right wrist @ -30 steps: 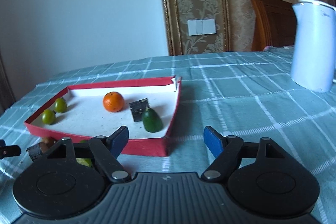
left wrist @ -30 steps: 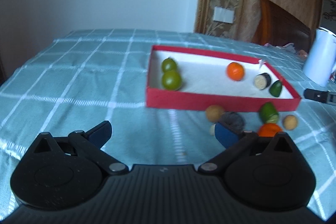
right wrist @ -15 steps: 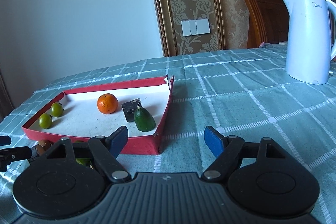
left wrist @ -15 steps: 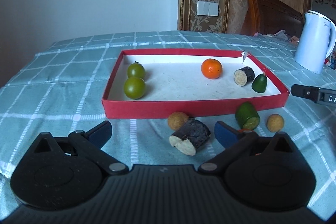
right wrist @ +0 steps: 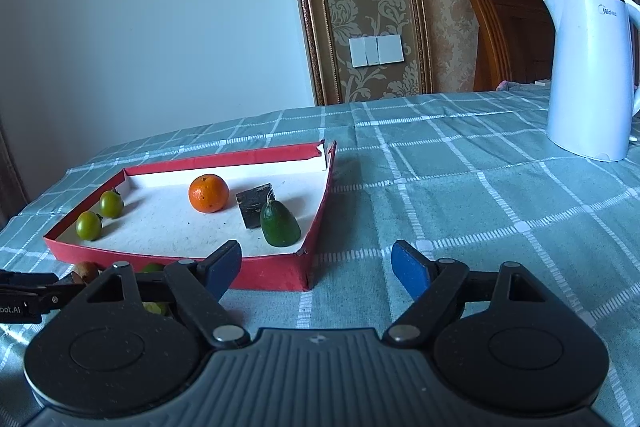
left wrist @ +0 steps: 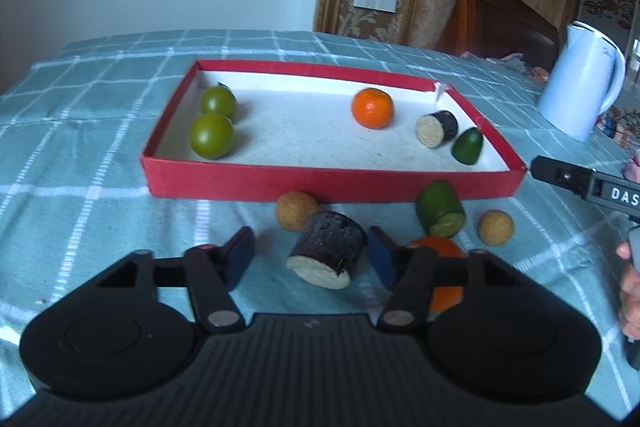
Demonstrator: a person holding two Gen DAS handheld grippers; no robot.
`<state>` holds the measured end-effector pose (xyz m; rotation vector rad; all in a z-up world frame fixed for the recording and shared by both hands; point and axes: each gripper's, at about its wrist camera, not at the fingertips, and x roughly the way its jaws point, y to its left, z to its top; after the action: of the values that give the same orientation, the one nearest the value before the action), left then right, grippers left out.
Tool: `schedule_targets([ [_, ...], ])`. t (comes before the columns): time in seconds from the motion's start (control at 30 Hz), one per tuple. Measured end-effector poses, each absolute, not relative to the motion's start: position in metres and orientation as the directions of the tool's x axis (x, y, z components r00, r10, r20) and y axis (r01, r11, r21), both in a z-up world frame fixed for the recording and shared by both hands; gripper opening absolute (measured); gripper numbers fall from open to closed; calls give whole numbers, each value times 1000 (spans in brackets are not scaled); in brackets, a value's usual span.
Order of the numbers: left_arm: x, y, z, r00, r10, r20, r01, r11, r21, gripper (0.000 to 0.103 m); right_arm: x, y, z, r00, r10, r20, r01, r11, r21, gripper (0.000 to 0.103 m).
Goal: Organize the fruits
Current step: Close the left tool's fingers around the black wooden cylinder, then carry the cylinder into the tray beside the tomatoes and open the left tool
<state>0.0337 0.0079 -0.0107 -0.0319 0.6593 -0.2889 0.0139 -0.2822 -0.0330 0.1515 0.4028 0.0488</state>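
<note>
A red tray (left wrist: pixel 328 182) holds two green fruits (left wrist: pixel 211 135), an orange (left wrist: pixel 372 107), a dark cut piece (left wrist: pixel 437 128) and a small green piece (left wrist: pixel 467 146). In front of it lie a dark cut chunk (left wrist: pixel 328 254), two tan balls (left wrist: pixel 295 210), a green cut piece (left wrist: pixel 440 214) and an orange (left wrist: pixel 444 279) partly behind my finger. My left gripper (left wrist: pixel 311 259) is open, its fingers either side of the dark chunk. My right gripper (right wrist: pixel 316 267) is open and empty by the tray's near corner (right wrist: pixel 280 275).
A white kettle (right wrist: pixel 588 75) stands on the checked tablecloth (right wrist: pixel 460 195) to the right. The right gripper's body shows in the left wrist view (left wrist: pixel 592 185). A wooden chair (left wrist: pixel 500 19) and wall stand behind the table.
The left gripper has moved forward and down, so the dark chunk now lies between its fingers. The right gripper has shifted slightly; both stay open.
</note>
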Motion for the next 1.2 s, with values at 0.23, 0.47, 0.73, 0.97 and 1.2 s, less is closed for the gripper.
schedule_targets([
  [0.23, 28, -2, -12, 754, -270, -599, 286, 956, -71, 41, 14, -283, -33, 919, 72, -388, -11, 987, 158, 83],
  [0.47, 25, -3, -11, 757, -262, -599, 286, 957, -57, 36, 15, -283, -34, 918, 71, -390, -9, 987, 158, 83],
  [0.73, 17, 1, 0, 773, -258, -580, 285, 958, -46, 36, 7, -292, -28, 946, -1, -323, 62, 982, 180, 83],
  [0.97, 21, 4, 12, 794, -231, -563, 264, 964, -24, 36, 9, -323, -29, 919, -195, -342, 289, 924, 249, 89],
  [1.2, 35, 9, 17, 805, -194, -560, 230, 973, -7, 36, 22, -347, -44, 830, -246, -500, 414, 873, 259, 92],
])
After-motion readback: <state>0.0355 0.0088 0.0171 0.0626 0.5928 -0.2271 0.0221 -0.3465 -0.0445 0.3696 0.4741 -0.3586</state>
